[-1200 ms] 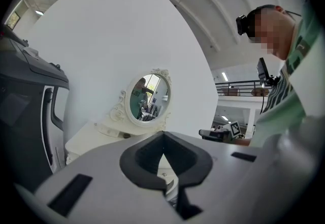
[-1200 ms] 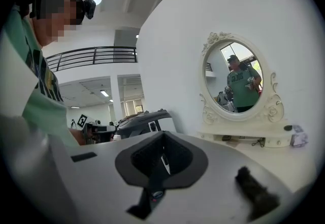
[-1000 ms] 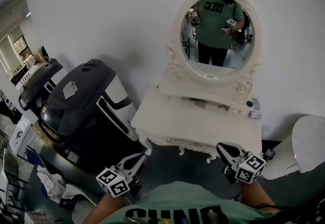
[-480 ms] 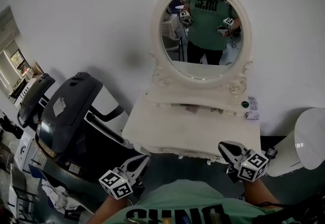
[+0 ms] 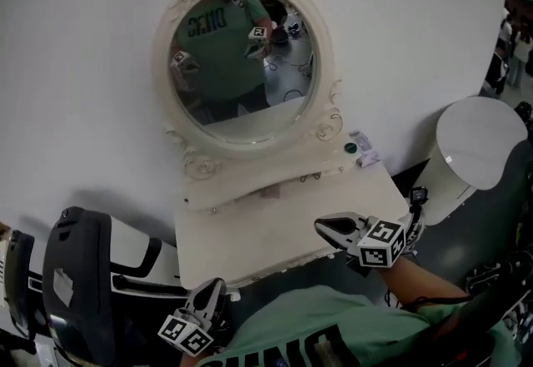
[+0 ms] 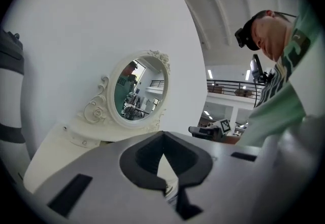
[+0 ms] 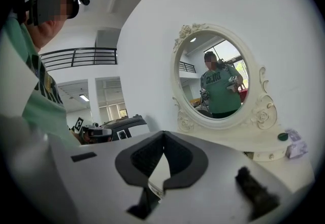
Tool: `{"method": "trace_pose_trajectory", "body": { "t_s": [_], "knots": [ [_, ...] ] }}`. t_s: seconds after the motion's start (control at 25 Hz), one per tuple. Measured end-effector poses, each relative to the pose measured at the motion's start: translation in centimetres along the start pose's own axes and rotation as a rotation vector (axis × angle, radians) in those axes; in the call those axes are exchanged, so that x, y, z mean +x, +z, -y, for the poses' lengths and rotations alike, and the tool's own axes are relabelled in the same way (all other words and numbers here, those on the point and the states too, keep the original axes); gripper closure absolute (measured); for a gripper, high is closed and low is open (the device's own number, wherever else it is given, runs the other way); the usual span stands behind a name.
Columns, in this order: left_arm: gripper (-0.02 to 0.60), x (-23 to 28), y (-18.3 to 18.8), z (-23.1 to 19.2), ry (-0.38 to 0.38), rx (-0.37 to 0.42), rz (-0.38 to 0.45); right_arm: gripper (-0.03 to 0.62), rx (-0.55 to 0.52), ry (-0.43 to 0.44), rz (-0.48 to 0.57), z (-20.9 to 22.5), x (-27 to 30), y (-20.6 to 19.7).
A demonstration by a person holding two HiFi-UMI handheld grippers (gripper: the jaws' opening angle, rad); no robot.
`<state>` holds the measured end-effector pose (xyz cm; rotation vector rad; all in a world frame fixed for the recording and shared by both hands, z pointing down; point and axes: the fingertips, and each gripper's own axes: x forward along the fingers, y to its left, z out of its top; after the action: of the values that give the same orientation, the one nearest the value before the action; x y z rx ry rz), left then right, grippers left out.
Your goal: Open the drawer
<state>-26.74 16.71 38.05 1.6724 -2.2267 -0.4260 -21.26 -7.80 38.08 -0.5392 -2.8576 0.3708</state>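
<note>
A white dressing table [image 5: 250,220] with an oval mirror [image 5: 241,57] stands against the wall. Its scalloped front edge [image 5: 279,261] faces me, and the drawer front below it is hidden from above. My right gripper [image 5: 321,226] is shut and empty, hovering over the table's front right part. My left gripper [image 5: 212,286] is also shut and empty, low by the front left corner. The left gripper view shows the left gripper [image 6: 170,190] with the table [image 6: 51,157] and mirror [image 6: 137,91] beyond its jaws. In the right gripper view the right gripper [image 7: 155,187] points toward the mirror [image 7: 218,81].
A small green item [image 5: 351,147] and a little packet [image 5: 369,160] lie at the table's back right. A black machine [image 5: 75,274] stands close at the left. A white round bin [image 5: 466,141] stands at the right.
The head view has swung, so the dressing table now sits further left and tilted. Both grippers have moved nearer the table, and the right one now reaches over its front edge.
</note>
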Motion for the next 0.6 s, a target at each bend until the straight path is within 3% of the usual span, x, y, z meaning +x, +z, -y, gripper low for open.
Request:
{"method": "trace_pose_trajectory", "body": {
  "t_s": [0.36,0.6],
  "knots": [
    [0.574,-3.5,3.7,-9.1,-0.077,0.009,-0.017,0.582,-0.012,-0.07,-0.002,-4.1,8.6,1.7],
    [0.574,-4.0,4.7,-12.4,-0.115,-0.004,-0.028,0.582,-0.007,-0.105,-0.011,-5.1,11.3,1.6]
  ]
}}
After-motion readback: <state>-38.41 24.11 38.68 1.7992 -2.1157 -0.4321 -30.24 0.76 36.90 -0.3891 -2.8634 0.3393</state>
